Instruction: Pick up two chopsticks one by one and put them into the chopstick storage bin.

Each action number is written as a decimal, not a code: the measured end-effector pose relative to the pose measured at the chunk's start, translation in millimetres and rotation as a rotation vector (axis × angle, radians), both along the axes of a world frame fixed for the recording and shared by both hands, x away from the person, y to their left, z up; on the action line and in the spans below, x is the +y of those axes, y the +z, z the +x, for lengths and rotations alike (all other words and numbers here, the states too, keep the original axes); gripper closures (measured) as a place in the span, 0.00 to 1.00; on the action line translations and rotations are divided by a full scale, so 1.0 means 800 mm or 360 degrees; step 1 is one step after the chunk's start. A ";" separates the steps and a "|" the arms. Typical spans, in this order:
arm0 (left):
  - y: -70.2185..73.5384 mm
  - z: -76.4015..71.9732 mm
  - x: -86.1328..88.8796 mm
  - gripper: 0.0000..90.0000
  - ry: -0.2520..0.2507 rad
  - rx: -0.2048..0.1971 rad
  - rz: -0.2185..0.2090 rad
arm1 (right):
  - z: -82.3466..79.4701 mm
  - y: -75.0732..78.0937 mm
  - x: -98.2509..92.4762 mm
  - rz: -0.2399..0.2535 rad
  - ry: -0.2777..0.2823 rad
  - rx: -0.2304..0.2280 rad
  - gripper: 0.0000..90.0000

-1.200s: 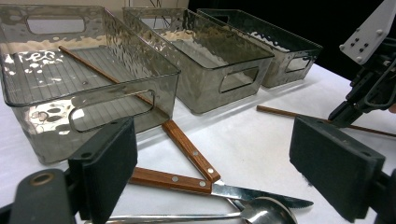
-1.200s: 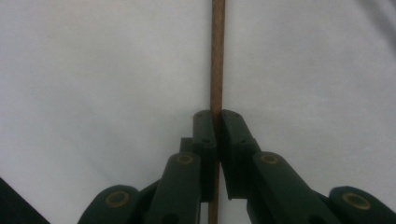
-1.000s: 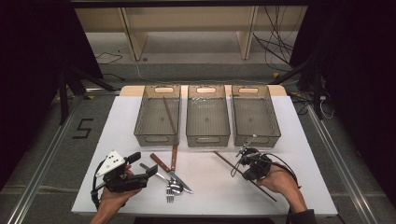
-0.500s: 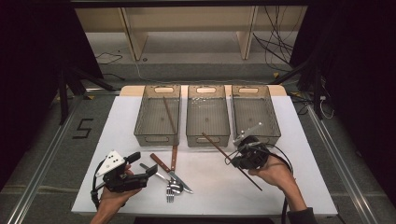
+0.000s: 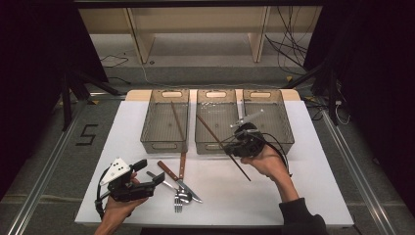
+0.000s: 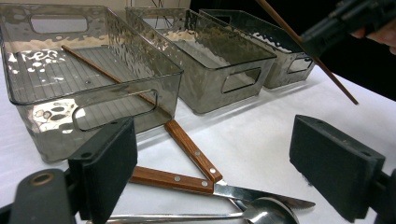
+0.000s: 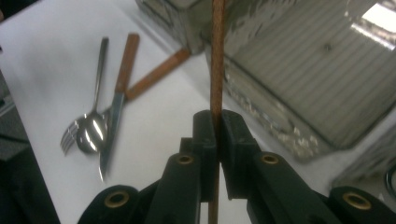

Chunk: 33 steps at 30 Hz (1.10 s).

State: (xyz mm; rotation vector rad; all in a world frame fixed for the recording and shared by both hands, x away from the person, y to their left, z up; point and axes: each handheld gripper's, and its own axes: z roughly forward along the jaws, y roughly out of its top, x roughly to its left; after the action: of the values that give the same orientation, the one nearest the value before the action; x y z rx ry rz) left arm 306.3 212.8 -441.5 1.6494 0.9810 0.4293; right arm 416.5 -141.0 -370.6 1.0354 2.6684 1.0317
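Thin brown chopstick (image 5: 222, 146), straight, tilted

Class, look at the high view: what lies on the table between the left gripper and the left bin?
Cutlery: two wooden-handled knives, a spoon and a fork lie between the left gripper and the left bin.

Fork (image 5: 177, 201) tines half hidden under spoon (image 5: 183, 196), pile blurred.

A black "5" (image 5: 87, 134) is marked on the floor left of the table.
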 end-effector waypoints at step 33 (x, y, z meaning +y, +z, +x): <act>0.000 0.000 0.000 0.16 -0.0008 0.0002 -0.0006 | 0.070 0.031 0.072 0.0244 -0.0057 -0.0020 0.95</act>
State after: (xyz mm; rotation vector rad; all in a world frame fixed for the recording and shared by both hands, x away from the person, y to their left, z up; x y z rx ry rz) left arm 306.1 213.1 -441.4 1.6487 0.9776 0.4228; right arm 472.2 -83.7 -345.7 1.0948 2.5848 1.2480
